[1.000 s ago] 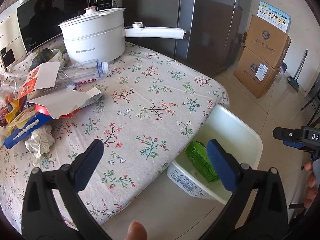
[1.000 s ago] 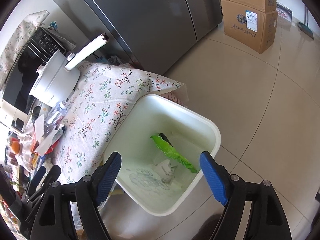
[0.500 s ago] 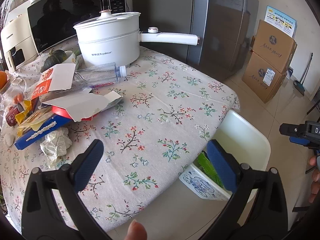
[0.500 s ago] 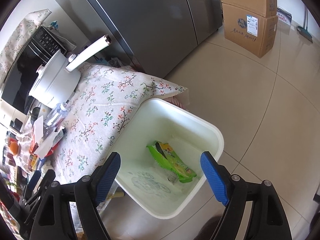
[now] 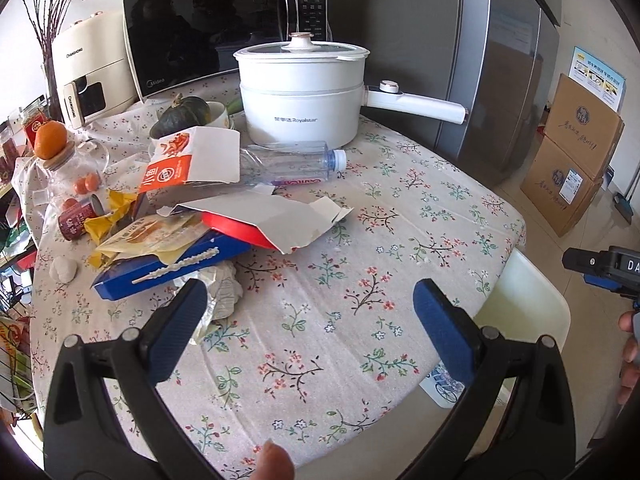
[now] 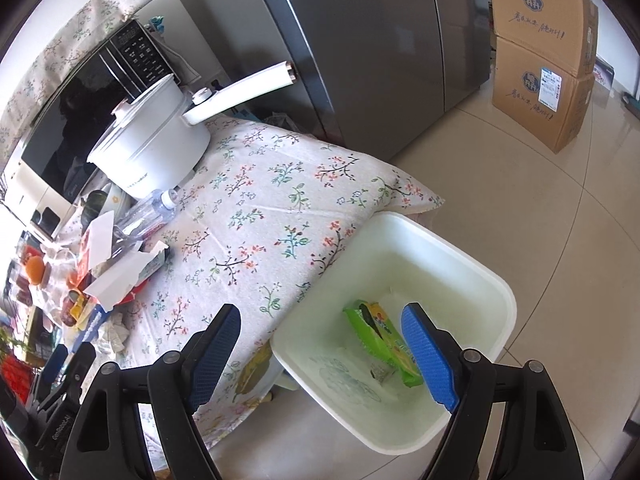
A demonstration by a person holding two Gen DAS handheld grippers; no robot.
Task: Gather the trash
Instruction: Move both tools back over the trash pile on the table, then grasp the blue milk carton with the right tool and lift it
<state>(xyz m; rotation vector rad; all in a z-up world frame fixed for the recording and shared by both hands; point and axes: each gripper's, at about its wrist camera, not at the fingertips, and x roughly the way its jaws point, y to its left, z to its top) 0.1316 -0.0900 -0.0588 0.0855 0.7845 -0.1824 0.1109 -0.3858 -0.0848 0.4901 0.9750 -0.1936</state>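
Observation:
A heap of trash lies on the left of the floral table [image 5: 360, 264]: a torn white and red carton [image 5: 264, 220], an empty plastic bottle [image 5: 288, 164], a blue box [image 5: 160, 268], a yellow wrapper [image 5: 148, 236] and crumpled paper [image 5: 226, 294]. My left gripper [image 5: 308, 320] is open over the table, just right of the crumpled paper, with nothing between its fingers. A white bin [image 6: 436, 304] stands on the floor at the table's corner and holds a green packet [image 6: 380, 336]. My right gripper [image 6: 320, 354] hangs open and empty above the bin's near edge.
A white electric pot [image 5: 300, 92] with a long handle stands at the back of the table before a microwave [image 5: 224, 28]. A squash [image 5: 180, 116], an orange [image 5: 50, 140] and jars sit at the left. A grey fridge [image 6: 360, 40] and stacked cardboard boxes [image 6: 540, 52] stand beyond.
Both grippers have moved left and a little up. The left view now centres on the table and trash heap instead of the bin. The green packet has settled flat in the bin.

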